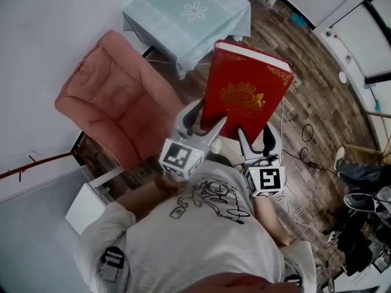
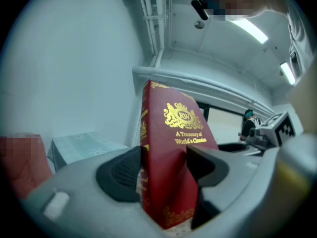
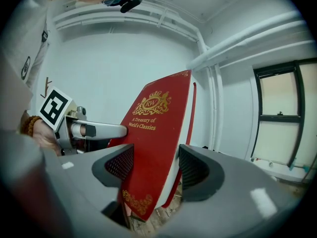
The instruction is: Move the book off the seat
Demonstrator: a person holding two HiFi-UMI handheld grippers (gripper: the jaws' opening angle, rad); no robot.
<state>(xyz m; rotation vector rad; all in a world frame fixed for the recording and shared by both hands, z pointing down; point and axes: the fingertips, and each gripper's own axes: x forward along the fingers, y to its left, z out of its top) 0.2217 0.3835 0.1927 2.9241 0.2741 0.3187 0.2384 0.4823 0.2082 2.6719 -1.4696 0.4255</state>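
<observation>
A thick red book (image 1: pixel 244 93) with gold print is held up in the air over the wooden floor, to the right of the pink armchair (image 1: pixel 113 96). My left gripper (image 1: pixel 204 124) is shut on the book's near left corner, and my right gripper (image 1: pixel 259 139) is shut on its near right corner. In the left gripper view the book (image 2: pixel 171 167) stands upright between the black pads. The right gripper view shows its cover (image 3: pixel 153 148) tilted between the pads, with the other gripper (image 3: pixel 74 128) behind it. The armchair's seat holds nothing.
A small table with a pale flowered cloth (image 1: pixel 186 14) stands beyond the armchair. A white box (image 1: pixel 88 203) sits near the chair's front. Cables (image 1: pixel 308 154) run over the floor at the right, where someone's shoe (image 1: pixel 339 157) and dark bags (image 1: pixel 360 237) lie.
</observation>
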